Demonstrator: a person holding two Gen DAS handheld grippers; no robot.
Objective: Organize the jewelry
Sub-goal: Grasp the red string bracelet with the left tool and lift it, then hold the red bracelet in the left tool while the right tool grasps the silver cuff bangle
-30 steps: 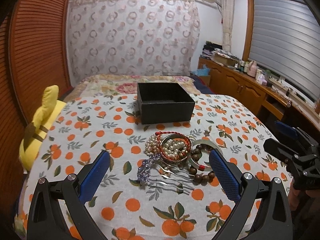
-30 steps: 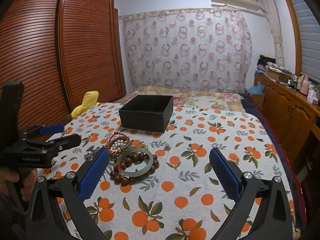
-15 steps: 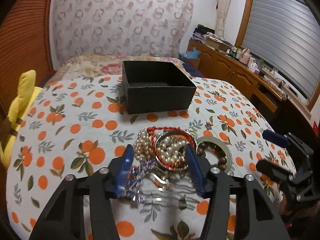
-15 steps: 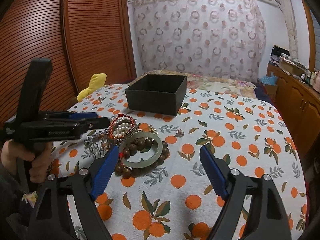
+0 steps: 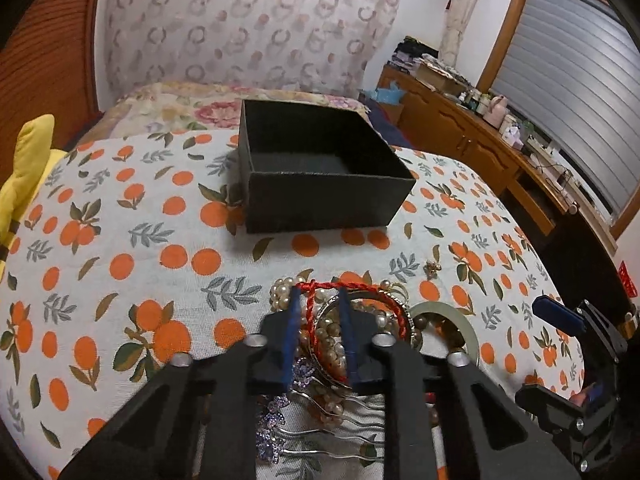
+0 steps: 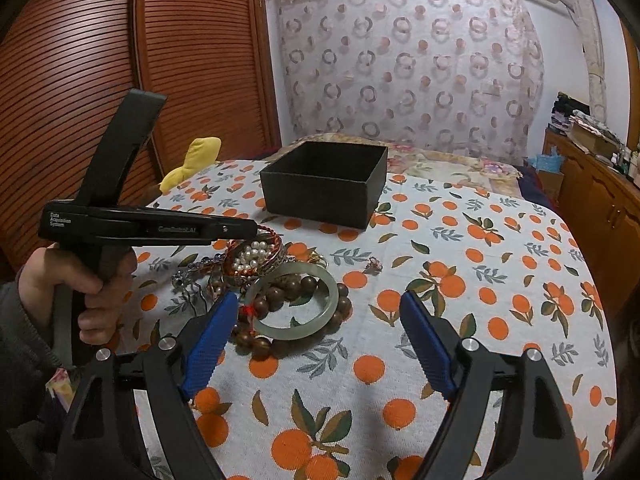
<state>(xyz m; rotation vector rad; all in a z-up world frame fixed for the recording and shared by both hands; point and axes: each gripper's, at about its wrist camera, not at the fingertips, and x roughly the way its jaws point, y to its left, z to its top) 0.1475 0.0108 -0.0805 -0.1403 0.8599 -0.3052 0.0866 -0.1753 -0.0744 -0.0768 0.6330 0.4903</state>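
Note:
A pile of jewelry lies on the orange-print cloth: a red cord bracelet, pearls, a jade bangle, brown wooden beads and silver hair combs. An open black box stands behind the pile and also shows in the right wrist view. My left gripper has closed around the red cord bracelet's near edge, over the pearls. My right gripper is open and empty, just in front of the jade bangle.
A yellow plush toy lies at the left edge of the bed. A small gold trinket sits alone right of the pile. A wooden sideboard with clutter runs along the right wall. Slatted wooden doors stand at left.
My left gripper moved forward and down onto the pile and its jaws closed in on the red cord bracelet. My right gripper moved nearer the jade bangle and stays open.

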